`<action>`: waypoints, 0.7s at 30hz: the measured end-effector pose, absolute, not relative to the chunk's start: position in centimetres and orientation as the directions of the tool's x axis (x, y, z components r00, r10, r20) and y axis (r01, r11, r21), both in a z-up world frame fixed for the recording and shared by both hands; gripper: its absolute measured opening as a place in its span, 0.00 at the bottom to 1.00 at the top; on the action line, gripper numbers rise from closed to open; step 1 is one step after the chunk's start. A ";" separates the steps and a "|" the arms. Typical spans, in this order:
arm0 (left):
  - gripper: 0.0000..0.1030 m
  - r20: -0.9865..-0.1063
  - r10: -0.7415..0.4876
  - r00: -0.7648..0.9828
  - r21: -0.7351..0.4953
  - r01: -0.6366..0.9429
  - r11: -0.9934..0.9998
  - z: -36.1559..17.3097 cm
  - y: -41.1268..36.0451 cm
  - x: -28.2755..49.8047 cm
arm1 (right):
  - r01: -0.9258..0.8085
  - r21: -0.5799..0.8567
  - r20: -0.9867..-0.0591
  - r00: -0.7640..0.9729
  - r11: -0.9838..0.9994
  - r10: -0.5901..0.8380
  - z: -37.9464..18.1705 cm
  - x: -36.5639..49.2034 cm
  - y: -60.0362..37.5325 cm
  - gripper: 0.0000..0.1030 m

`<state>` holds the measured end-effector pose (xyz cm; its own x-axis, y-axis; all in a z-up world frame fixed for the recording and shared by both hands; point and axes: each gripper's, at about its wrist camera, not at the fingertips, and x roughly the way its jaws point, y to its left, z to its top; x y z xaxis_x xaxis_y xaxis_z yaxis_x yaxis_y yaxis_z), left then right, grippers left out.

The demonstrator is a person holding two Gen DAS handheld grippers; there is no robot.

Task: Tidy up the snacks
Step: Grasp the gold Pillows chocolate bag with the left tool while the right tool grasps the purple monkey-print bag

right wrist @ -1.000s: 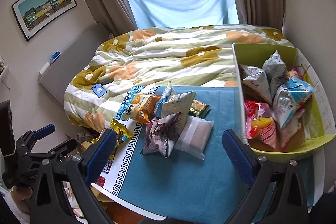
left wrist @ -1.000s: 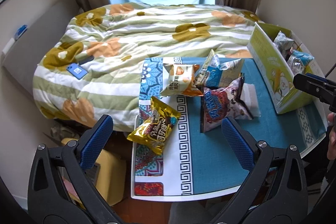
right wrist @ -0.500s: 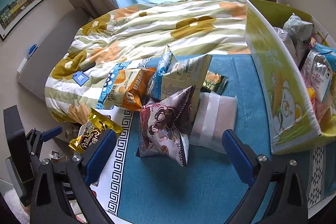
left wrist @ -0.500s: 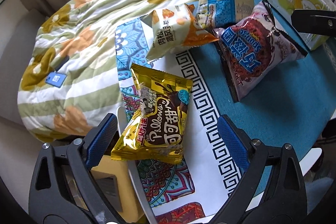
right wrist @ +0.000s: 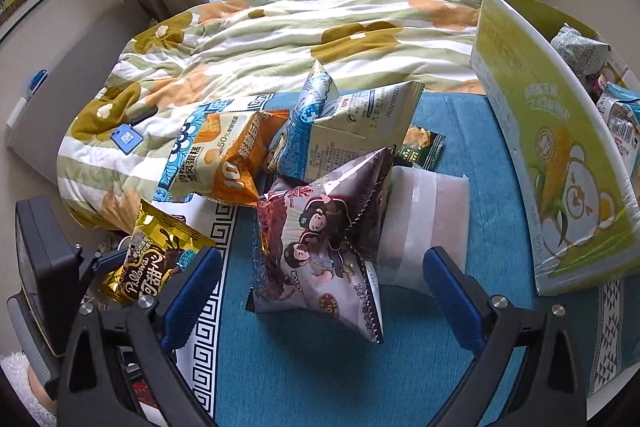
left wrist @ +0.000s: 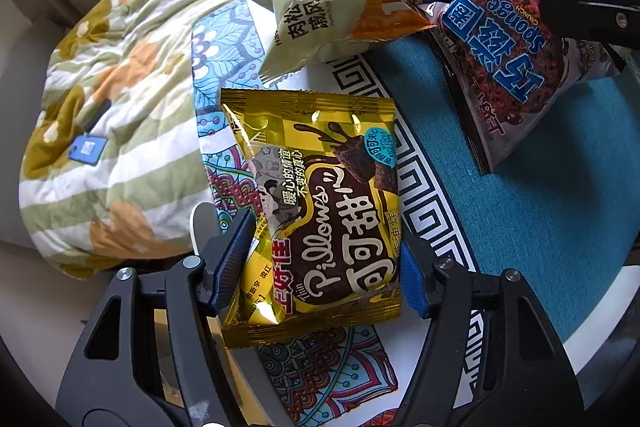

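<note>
Because the gold Pillows chocolate snack bag (left wrist: 320,211) lies flat at the left edge of the table (left wrist: 560,211), half over the patterned border of the cloth, we take it first. Our left gripper (left wrist: 324,263) is closing on it, blue pads at either side of its lower half and the foil already creasing at the left pad. We judge it light, puffed with air and slick, with brittle pieces inside, so a grip across the body should be gentle; the crimped seam at the bottom is the safer hold if it slips.

Further right, the white and orange cake packet (right wrist: 224,163) leans against the blue and white bag (right wrist: 348,131), both soft and easily dented. Our right gripper (right wrist: 320,299) hangs with jaws spread wide over the purple monkey-print bag (right wrist: 324,243), touching nothing; that bag stands tented, so its upper seam offers itself. Beside it lies a flat white pouch (right wrist: 432,211). At far right the green corn box (right wrist: 560,163) already holds several packets.
</note>
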<state>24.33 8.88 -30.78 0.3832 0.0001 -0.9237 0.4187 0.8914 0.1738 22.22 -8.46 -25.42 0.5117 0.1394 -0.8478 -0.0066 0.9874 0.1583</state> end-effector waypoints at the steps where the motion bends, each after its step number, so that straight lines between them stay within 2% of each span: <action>1: 0.60 -0.923 -0.007 0.385 0.170 0.424 0.890 -30.8 8.8 24.3 | -0.006 0.152 -0.850 0.509 0.988 0.134 -25.6 22.4 -8.4 0.97; 7: 0.57 -0.931 -0.038 0.362 0.125 0.417 0.900 -30.6 9.2 25.1 | 0.000 0.138 -0.850 0.513 0.990 0.119 -26.1 23.0 -8.1 0.97; 10: 0.57 -0.938 -0.081 0.336 0.062 0.395 0.917 -30.4 10.1 25.5 | -0.028 0.115 -0.849 0.517 0.993 0.113 -26.3 23.1 -7.5 0.97; 21: 0.57 -0.933 -0.100 0.346 0.040 0.376 0.926 -29.4 11.0 25.8 | -0.049 0.036 -0.862 0.504 0.998 0.055 -27.6 23.8 -5.8 0.90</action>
